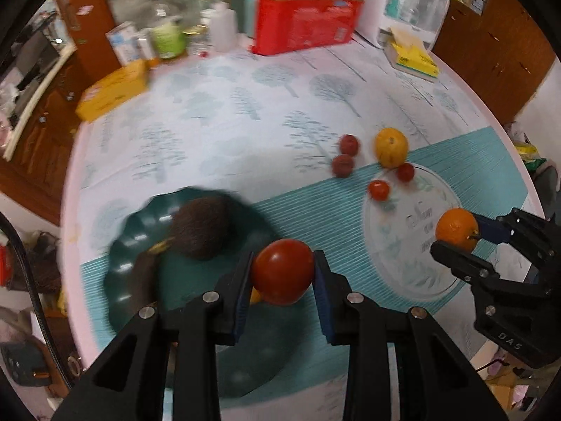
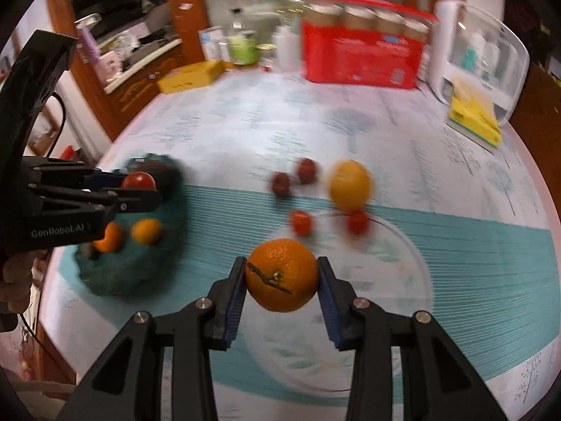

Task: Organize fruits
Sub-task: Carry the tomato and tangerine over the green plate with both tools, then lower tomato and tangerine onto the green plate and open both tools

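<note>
Clamping a tomato (image 1: 283, 271) in the left gripper (image 1: 283, 275) and an orange (image 2: 281, 274) in the right gripper (image 2: 281, 277), both risk slipping: round fruit, narrow pads.

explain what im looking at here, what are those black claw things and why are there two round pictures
The black claws are hand-held grippers, one in each of a person's hands. Each carries a wide-angle camera looking along its two fingers, hence two round pictures of the same table.

In the left camera's picture, the left gripper is shut on a tomato, above a dark green bowl holding a brown fuzzy fruit. In the right camera's picture, the right gripper is shut on an orange, above a clear glass plate.

Loose on the tablecloth lie a yellow citrus fruit, two dark red fruits and two small tomatoes. Boxes and bottles crowd the far edge.
</note>
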